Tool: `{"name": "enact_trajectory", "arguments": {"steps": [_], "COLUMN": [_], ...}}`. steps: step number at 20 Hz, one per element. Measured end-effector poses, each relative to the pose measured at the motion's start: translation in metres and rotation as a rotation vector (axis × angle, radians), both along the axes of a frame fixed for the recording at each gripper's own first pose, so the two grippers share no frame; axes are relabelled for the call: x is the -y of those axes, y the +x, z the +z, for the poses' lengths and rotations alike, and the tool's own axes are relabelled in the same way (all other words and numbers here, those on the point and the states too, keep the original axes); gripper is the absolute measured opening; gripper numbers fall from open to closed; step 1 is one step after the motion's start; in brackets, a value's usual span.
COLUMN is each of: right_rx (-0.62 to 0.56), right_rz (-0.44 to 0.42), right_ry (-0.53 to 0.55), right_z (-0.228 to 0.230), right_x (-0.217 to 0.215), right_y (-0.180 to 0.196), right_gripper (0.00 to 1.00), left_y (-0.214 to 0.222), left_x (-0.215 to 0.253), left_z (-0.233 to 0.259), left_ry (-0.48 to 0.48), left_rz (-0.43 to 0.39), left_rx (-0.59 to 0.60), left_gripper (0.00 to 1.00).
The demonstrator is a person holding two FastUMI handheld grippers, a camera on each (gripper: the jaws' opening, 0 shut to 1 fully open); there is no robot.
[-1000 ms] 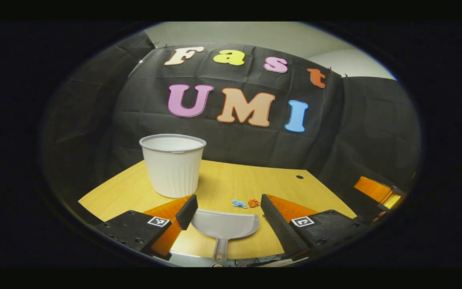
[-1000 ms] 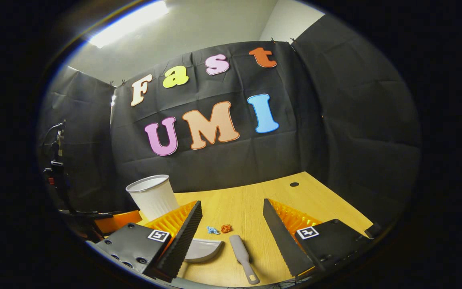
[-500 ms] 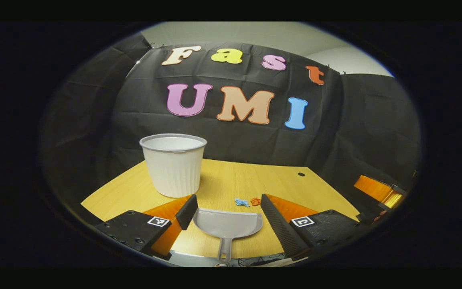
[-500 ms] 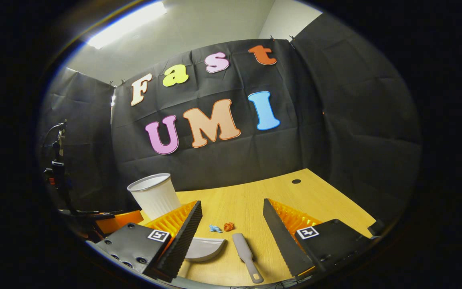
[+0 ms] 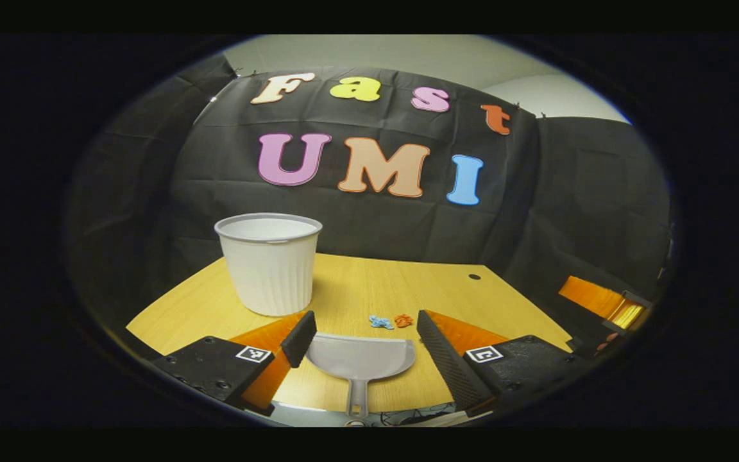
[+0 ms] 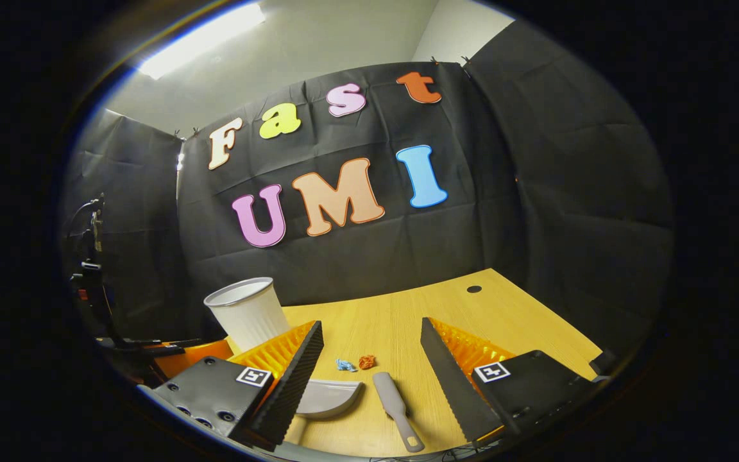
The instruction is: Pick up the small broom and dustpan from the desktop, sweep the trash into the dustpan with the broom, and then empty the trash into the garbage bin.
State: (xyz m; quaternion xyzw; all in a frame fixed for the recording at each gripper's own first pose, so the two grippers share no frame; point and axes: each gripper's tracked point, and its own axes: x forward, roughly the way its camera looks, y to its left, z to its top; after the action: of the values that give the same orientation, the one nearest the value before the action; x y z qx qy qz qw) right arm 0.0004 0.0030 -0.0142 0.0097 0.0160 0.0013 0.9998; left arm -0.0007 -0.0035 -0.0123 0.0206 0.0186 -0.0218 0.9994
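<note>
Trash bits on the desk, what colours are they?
One trash bit is blue, the other orange-red; clearest in the left gripper view.

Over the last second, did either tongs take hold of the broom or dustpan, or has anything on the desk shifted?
Nothing was grasped. Both views drifted only slightly; the left tongs stay open around the dustpan, the right tongs open above the broom. The trash bits and garbage bin lie where they were.

Right gripper view, lower centre: my left finger (image 6: 292, 378) covers the near side of the dustpan (image 6: 331, 398), handle unseen. Two trash scraps (image 6: 355, 364), blue and orange, too small to identify. Left gripper view, bottom edge: dustpan handle (image 5: 356, 405) cut off at its end.
</note>
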Motion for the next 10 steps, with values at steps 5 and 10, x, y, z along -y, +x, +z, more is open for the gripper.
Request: {"name": "enact_trajectory", "arguments": {"steps": [5, 10], "right_rx": [-0.011, -0.014], "right_rz": [-0.002, -0.001], "right_ry": [-0.002, 0.005], "right_z": [-0.0048, -0.0074], "right_x": [-0.0004, 0.0], "right_y": [-0.0021, -0.003], "right_gripper": [0.99, 0.99], "left_y": [-0.0013, -0.0015], "left_x": [-0.0039, -0.0064], "left_z": [-0.0043, -0.0077], "left_ry": [-0.003, -0.016], "left_rz": [0.006, 0.015], "left_rx": [-0.008, -0.023], "left_gripper": [0.94, 0.94]}}
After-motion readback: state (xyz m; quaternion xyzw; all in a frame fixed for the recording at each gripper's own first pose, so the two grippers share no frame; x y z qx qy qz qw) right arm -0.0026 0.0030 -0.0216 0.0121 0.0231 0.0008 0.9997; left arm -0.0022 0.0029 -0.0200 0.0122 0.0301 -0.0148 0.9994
